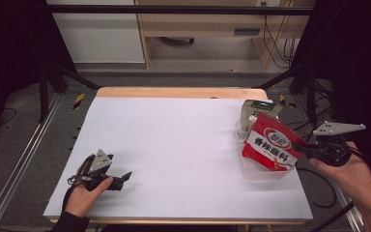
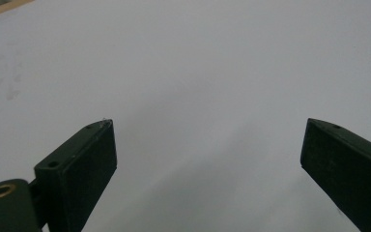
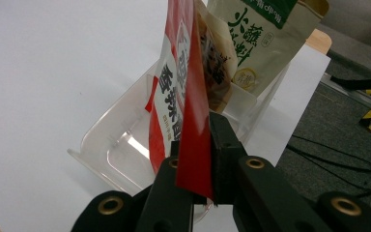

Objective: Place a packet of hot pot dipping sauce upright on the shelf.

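Your right gripper (image 1: pixel 303 147) at 3 o'clock, jaws clamped on red packet (image 1: pixel 270 143) over clear tub (image 3: pixel 121 145). Left gripper (image 1: pixel 124 177) at 7 o'clock, jaws apart.

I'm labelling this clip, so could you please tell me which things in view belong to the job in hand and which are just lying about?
In the job:
- red packet, clamped at its edge by the right gripper
- clear plastic bin beneath it
- beige packet standing in that bin

Lying about:
- left gripper, open over the bare white table
- cables on the floor behind
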`<action>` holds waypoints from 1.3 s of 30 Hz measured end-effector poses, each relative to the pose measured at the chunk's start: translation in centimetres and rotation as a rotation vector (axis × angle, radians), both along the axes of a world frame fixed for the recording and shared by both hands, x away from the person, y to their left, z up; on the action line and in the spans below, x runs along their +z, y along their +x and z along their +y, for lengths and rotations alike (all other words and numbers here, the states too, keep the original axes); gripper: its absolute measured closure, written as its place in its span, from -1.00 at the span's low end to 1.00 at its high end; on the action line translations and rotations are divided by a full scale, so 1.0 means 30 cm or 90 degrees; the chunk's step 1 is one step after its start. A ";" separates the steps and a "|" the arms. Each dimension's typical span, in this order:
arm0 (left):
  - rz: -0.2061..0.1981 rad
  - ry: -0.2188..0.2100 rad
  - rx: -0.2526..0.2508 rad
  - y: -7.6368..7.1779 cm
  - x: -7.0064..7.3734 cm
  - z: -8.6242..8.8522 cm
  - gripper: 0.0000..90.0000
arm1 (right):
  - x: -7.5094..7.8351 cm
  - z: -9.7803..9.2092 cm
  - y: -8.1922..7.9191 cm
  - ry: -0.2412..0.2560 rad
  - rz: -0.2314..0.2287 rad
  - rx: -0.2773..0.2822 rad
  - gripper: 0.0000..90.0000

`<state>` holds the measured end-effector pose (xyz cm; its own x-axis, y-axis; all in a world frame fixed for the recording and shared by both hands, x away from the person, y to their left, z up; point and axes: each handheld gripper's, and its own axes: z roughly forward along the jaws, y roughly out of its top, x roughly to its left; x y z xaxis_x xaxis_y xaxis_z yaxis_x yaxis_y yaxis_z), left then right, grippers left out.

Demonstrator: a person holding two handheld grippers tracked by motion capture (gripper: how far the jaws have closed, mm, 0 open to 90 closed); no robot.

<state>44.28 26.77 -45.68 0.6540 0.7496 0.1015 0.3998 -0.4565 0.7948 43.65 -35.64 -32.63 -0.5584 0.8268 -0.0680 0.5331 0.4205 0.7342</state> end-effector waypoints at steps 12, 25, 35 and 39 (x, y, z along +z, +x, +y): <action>0.001 0.000 0.000 0.000 0.000 0.000 -0.88 | 0.005 0.028 0.014 -0.001 -0.025 0.005 0.15; 0.004 0.001 -0.002 0.000 -0.002 -0.002 -0.88 | 0.099 0.051 0.018 0.016 -0.108 -0.017 -0.57; 0.005 0.000 -0.002 0.001 -0.002 -0.002 -0.88 | 0.222 0.116 -0.009 0.019 -0.160 -0.011 -0.69; 0.005 0.000 -0.001 0.002 -0.002 -0.001 -0.88 | 0.259 0.165 -0.021 0.022 -0.174 -0.001 -0.78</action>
<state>44.33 26.73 -45.74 0.6560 0.7486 0.0963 0.4054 -0.4571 0.7916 43.03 -30.69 -24.87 -0.5220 0.8321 -0.1876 0.3133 0.3916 0.8652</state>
